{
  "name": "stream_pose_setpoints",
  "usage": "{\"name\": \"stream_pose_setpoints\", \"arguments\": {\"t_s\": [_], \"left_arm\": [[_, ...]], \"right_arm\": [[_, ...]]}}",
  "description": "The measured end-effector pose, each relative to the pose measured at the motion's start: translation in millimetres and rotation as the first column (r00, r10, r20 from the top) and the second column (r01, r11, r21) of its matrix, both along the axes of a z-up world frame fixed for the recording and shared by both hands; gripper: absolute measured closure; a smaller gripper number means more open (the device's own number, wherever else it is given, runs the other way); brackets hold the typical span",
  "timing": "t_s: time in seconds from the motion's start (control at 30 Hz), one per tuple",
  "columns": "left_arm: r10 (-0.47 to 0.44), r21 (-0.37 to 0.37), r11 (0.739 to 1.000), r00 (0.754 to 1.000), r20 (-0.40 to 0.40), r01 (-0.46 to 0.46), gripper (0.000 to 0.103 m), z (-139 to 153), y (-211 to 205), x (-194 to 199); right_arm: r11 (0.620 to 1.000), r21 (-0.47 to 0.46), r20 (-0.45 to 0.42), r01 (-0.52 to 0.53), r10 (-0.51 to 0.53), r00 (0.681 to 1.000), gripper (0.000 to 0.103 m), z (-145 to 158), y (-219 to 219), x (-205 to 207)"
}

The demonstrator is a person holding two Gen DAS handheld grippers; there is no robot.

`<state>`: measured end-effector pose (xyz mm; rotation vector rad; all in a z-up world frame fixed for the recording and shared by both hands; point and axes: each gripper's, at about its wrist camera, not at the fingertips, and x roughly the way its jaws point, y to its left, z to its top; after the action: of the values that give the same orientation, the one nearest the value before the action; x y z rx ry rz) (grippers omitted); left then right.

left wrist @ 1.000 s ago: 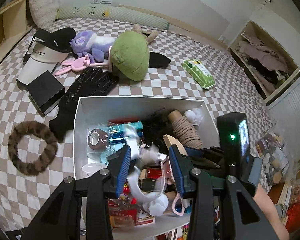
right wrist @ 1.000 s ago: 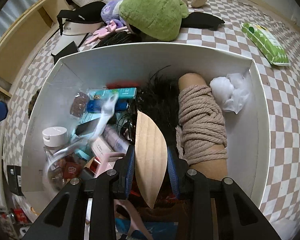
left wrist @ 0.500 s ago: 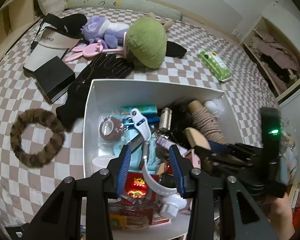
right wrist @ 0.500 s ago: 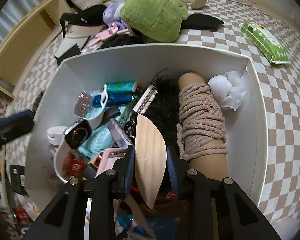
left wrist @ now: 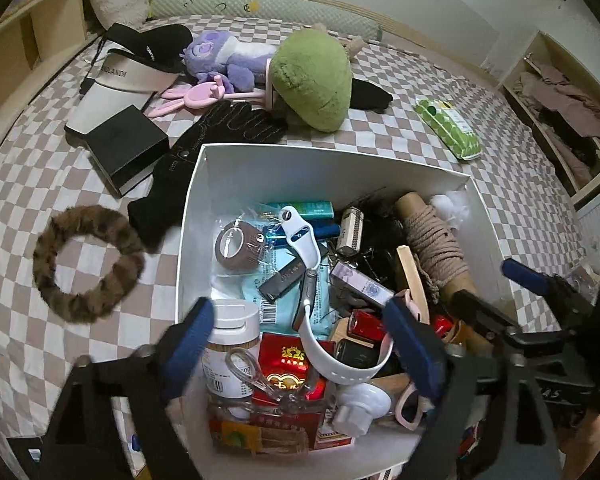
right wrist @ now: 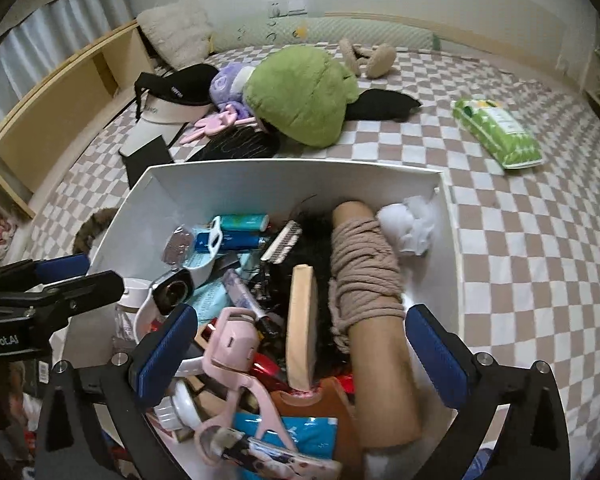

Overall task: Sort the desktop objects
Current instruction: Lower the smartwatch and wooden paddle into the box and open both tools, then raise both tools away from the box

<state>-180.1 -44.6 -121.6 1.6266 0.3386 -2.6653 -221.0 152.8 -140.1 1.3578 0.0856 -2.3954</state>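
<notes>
A white box (left wrist: 198, 200) full of small items stands on the checked bed. My left gripper (left wrist: 300, 340) hovers over its near end with its jaws opening wide. The white watch (left wrist: 304, 240) and a white-capped bottle (left wrist: 230, 344) lie loose below them, untouched. In the right wrist view my right gripper (right wrist: 300, 340) is also opening wide. The flat wooden piece (right wrist: 302, 320) stands on edge between its fingers, touching neither pad. Beside the wooden piece lies the rope-wound cardboard tube (right wrist: 364, 284). The same white box (right wrist: 260, 184) fills this view.
On the bed beyond the box lie a green plush (left wrist: 312, 76), a purple plush (left wrist: 224, 60), visors (left wrist: 128, 76), a black case (left wrist: 126, 148), a black glove (left wrist: 204, 148), a fur ring (left wrist: 84, 264) and a green wipes pack (left wrist: 448, 128). Shelves stand at both sides.
Both grippers went from shut to wide open. The left let go of the white watch, which now lies in the box. The right released the wooden piece and rose a little.
</notes>
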Motion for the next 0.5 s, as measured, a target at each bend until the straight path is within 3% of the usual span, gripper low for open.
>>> {"name": "stream_pose_setpoints", "arguments": {"t_s": [0.17,0.5], "left_arm": [[0.011,-0.034,0.999,1.000,-0.026,-0.012,0.000,1,2,3],[-0.007,-0.081,0.997,0.998,-0.056,0.003,0.000,9,7,14]], "right_arm": [[0.999,0.009,-0.020,0.044,-0.044,0.999,0.000,4,12,2],[0.998,0.019,-0.060,0.062,-0.061,0.996,0.000,14,24,13]]}}
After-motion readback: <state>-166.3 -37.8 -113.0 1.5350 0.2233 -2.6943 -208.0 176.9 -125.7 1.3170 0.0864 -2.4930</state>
